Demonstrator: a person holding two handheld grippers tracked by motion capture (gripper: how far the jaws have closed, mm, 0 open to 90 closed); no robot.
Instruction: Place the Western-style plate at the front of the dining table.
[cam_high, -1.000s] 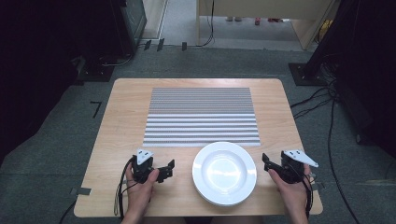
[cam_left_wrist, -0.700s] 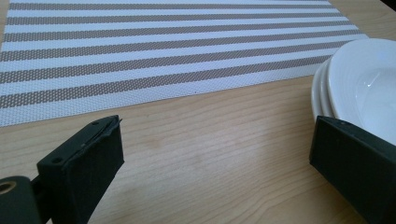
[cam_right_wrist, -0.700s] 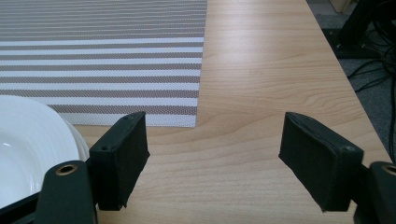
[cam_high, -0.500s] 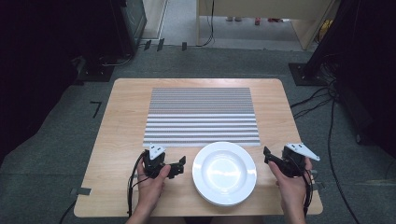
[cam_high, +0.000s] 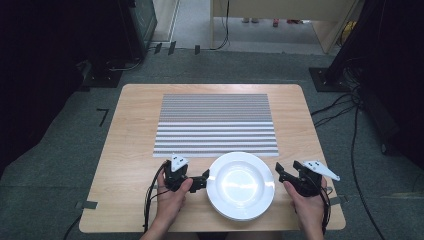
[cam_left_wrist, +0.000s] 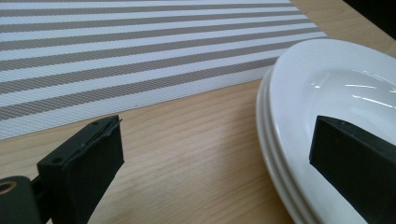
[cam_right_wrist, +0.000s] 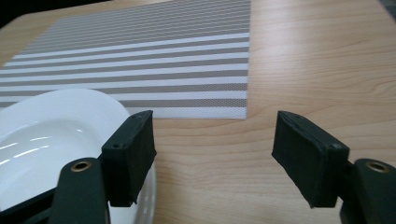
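Observation:
A stack of white plates (cam_high: 240, 186) sits at the near edge of the wooden table (cam_high: 134, 145), in front of a grey-and-white striped placemat (cam_high: 215, 122). My left gripper (cam_high: 203, 180) is at the stack's left rim. In the left gripper view (cam_left_wrist: 219, 163) it is open, one jaw over the plates (cam_left_wrist: 327, 88) and the other above bare wood. My right gripper (cam_high: 280, 173) stands open just right of the stack. In the right gripper view (cam_right_wrist: 219, 158) its jaws have just been closing a little, with bare wood between them and the plates (cam_right_wrist: 46, 126) beside one jaw.
The placemat (cam_left_wrist: 140, 51) (cam_right_wrist: 154, 60) covers the table's middle and far part. Bare wood lies on both sides of it. Cables (cam_high: 340, 107) and dark equipment (cam_high: 135, 25) are on the carpet around the table.
My left gripper has slid right across the table to the plates' left rim. The right gripper has stayed beside the plates' right edge.

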